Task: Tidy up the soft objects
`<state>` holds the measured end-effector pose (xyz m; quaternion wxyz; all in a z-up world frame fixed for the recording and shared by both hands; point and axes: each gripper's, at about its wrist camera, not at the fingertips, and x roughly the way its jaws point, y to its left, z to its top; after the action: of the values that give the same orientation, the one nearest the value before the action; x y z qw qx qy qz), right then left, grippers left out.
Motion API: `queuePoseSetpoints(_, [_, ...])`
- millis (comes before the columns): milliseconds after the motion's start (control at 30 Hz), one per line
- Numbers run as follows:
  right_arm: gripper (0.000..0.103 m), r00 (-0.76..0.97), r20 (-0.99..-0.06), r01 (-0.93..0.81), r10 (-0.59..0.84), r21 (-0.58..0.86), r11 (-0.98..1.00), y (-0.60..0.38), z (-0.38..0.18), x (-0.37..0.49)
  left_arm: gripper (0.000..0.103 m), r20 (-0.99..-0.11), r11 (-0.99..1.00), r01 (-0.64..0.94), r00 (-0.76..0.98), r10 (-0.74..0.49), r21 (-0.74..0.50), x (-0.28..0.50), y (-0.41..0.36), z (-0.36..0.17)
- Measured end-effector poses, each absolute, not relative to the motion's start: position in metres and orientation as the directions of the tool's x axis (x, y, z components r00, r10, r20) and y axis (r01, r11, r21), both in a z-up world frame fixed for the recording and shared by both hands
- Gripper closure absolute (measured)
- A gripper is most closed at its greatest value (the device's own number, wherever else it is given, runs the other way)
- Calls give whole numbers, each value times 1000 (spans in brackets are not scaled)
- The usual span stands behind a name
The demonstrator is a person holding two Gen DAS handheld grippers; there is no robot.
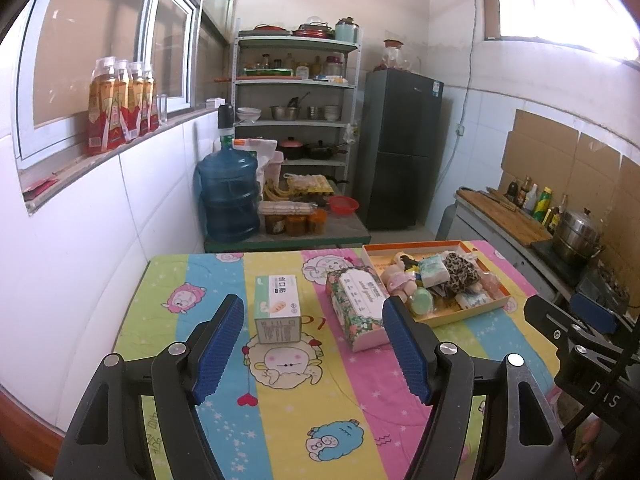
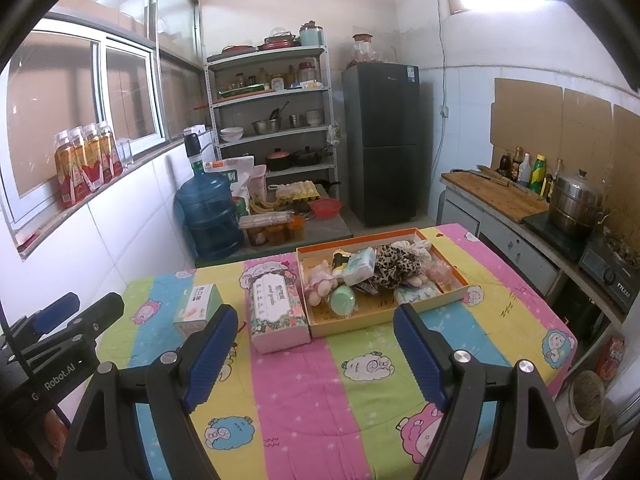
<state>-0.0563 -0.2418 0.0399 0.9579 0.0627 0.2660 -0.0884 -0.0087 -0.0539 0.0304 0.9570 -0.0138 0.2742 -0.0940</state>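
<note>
Both the left gripper [image 1: 314, 346] and right gripper [image 2: 316, 350] stood wide apart, holding nothing. Ahead of them lay a floral tissue box [image 2: 276, 310] and the tray [image 2: 320, 328] of soft things.

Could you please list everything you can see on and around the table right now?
Tablecloth: one, striped with cartoon sheep, covering the table.
Tray: one, orange-rimmed, far right of table, holding soft items.
Leopard cloth: one, brown spotted, in tray.
Plush doll: one, pink, tray's left side.
Round green item: one, tray's near-left corner.
Floral box: one, left of tray.
White-green box: one, left of floral box.
Water jug: one, blue, beyond table.
Fridge: one, dark, back wall.
Left tool: open, empty.
Right tool: open, empty.
</note>
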Motion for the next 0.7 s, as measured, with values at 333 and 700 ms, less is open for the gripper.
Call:
queuePoseSetpoints(333, [23,844,-521,195,-129,75,978,-237,37,-56,30,-524,983,170,832,-184,-74,-8,-54,30])
queuePoseSetpoints(700, [23,842,-526,187,-119,77,979,-230,35,-51,30,-527,983,167,830,-181,-75,-5,-51,30])
